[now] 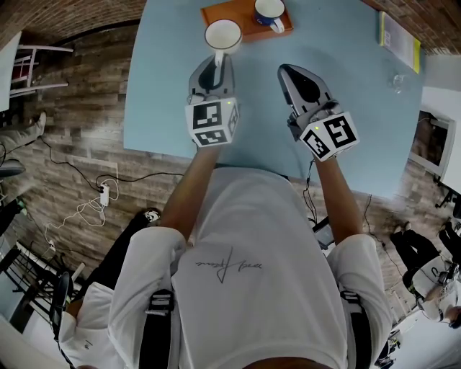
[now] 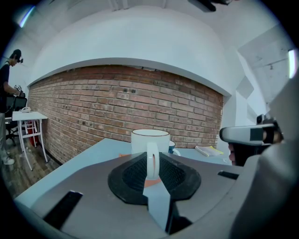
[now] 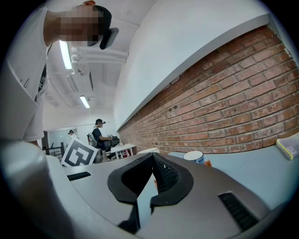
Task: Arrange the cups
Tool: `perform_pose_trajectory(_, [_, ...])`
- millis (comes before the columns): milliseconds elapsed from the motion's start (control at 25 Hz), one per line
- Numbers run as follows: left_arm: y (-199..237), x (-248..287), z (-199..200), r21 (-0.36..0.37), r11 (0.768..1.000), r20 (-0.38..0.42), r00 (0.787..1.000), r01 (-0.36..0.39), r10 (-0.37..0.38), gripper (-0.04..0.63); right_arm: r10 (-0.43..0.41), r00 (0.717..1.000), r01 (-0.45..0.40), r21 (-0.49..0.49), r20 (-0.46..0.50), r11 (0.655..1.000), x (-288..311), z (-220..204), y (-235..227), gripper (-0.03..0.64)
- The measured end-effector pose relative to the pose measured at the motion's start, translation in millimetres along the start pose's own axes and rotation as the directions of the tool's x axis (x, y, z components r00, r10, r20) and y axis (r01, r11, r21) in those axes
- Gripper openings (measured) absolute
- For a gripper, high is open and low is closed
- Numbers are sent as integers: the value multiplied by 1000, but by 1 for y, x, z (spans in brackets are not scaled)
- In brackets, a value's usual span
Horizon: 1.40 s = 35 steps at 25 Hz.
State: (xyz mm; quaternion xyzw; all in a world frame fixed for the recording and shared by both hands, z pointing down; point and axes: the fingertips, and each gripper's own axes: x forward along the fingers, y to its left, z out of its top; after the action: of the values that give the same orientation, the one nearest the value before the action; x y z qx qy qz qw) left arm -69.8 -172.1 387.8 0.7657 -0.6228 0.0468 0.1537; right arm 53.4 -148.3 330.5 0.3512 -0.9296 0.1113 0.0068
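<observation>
**While Left Gripper [image 1: 218,59] Clamps Its Handle, White Cup [image 1: 222,34] Overlaps Tray Corner**

Open blue table [image 1: 346,108] stretches right and toward the near edge. At the far side, an orange tray [image 1: 241,26] carries a blue cup [image 1: 269,10]. The white cup covers its near left corner. The right gripper [image 1: 285,70], closed and empty, hovers alongside.

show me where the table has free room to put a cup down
Bare table left of the white cup, and a wide stretch between the tray and the book. Crowded at the tray: blue cup on it, white cup at its corner in the left gripper.
</observation>
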Motion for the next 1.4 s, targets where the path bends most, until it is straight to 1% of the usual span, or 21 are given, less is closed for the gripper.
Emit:
perform_pose_trajectory(520, [7,29,-1,-4,1000,-12,1000,-10,10,57,-14,1000,14,28,-23,999,10,-5,-17,21])
perform_pose_trajectory(840, [17,42,-2,-10,999,-6,999,-47,46,57,-18,999,20,46,-45,999,9,-13,-22,21])
perform_pose_trajectory(1400, [25,69,-15,-4,995,-26,995,-98,98,57,-27,997,32,72,-75,997,13,-24,-36,21])
